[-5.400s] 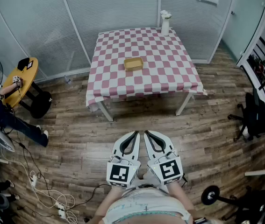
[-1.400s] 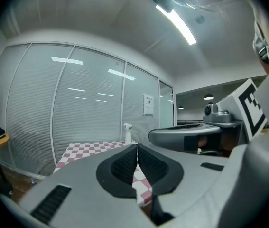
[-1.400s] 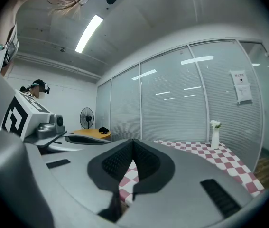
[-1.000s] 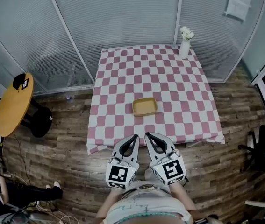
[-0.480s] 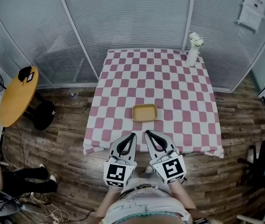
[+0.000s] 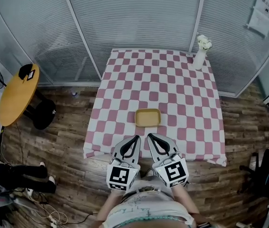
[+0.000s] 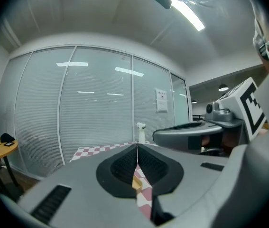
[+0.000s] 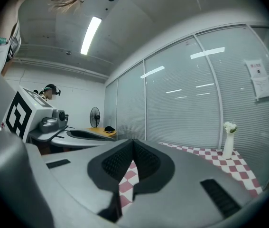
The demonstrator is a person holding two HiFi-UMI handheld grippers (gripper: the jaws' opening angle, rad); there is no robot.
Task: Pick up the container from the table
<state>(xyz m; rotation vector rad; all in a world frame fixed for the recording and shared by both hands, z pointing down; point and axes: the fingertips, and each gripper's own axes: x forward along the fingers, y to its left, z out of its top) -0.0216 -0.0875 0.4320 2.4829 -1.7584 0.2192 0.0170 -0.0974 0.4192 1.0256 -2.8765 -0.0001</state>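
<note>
Yellow container [image 6: 147, 118]: shallow open tray, flat on the table, just ahead of both grippers' fingers [image 6: 121, 152], untouched. It shows as a sliver below the left pair's closed tips.
Left gripper [image 6: 135, 139]: jaws pressed together with nothing between them, pointing toward the tray's near left corner.
Right gripper [image 6: 150, 137]: jaws likewise together and empty, just beside the left, aimed at the near right corner.
Table [image 6: 120, 87]: pink-and-white checked cloth; its near edge lies beneath the fingers.
Vase [image 6: 200, 56]: white, holding flowers, well beyond the fingers, far right corner.
Risk: with both pairs closed, pressing on would likely shove the light tray across the cloth rather than grip it. The low rim may also slip free if pinched shallowly.
</note>
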